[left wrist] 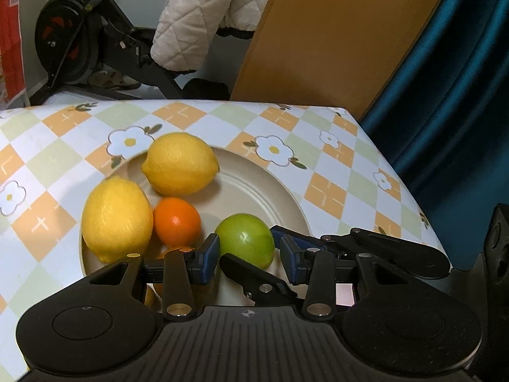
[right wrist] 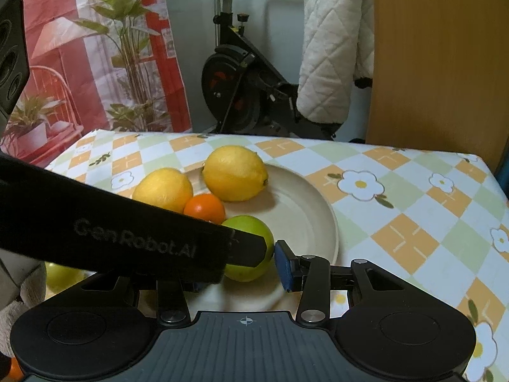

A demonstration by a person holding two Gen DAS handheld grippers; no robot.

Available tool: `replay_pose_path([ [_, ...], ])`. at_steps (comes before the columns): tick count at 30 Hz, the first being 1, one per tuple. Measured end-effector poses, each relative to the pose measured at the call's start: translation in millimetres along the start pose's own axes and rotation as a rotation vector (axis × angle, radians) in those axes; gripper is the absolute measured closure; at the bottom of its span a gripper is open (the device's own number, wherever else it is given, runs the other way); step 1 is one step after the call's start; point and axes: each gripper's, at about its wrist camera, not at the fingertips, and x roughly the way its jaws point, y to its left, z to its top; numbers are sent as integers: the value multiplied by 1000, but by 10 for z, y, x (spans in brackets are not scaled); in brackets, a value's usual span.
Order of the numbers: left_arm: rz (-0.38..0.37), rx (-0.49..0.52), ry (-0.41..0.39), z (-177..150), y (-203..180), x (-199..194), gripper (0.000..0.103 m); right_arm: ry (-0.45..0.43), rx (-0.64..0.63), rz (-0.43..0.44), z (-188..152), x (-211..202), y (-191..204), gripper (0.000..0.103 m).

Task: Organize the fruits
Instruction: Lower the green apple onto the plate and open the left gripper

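Item: plate (left wrist: 264, 184) of fruit on a chequered floral tablecloth (left wrist: 334, 159), mid-sort

- Contents: far lemon (left wrist: 181, 164), near lemon (left wrist: 116, 219) resting against the plate's left rim, small orange (left wrist: 176, 221) wedged between them, and a green fruit (left wrist: 245, 238) (lime or small apple, cannot tell which) at the near edge. The yellow and orange pieces cluster to the left, so the green one reads as the piece now being dealt with.
- Left gripper (left wrist: 248, 259): jaws narrow, one pad on each side of the green fruit. The left pad sits at its skin, while a sliver of plate shows beside the right pad, so judged not clamped.
- Right gripper (right wrist: 241, 270): its visible blue pad stands just beside the fruit's right flank. The other finger is hidden behind the left gripper's body, so its grip cannot be told.
- Pose: both tools tilt down toward the plate's near rim and cross, the left's body lying over the right's view, crowding one fruit
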Motion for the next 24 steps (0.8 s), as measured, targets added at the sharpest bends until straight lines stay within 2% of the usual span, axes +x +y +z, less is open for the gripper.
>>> replay_pose_path([
  [17,40,-22,-58,161,71,-12,59,-54,-22,-18,220,275,-57,65],
  [24,59,-34,-85,152,107,-115,59,-35,-35,-57,238,262,-22,63],
])
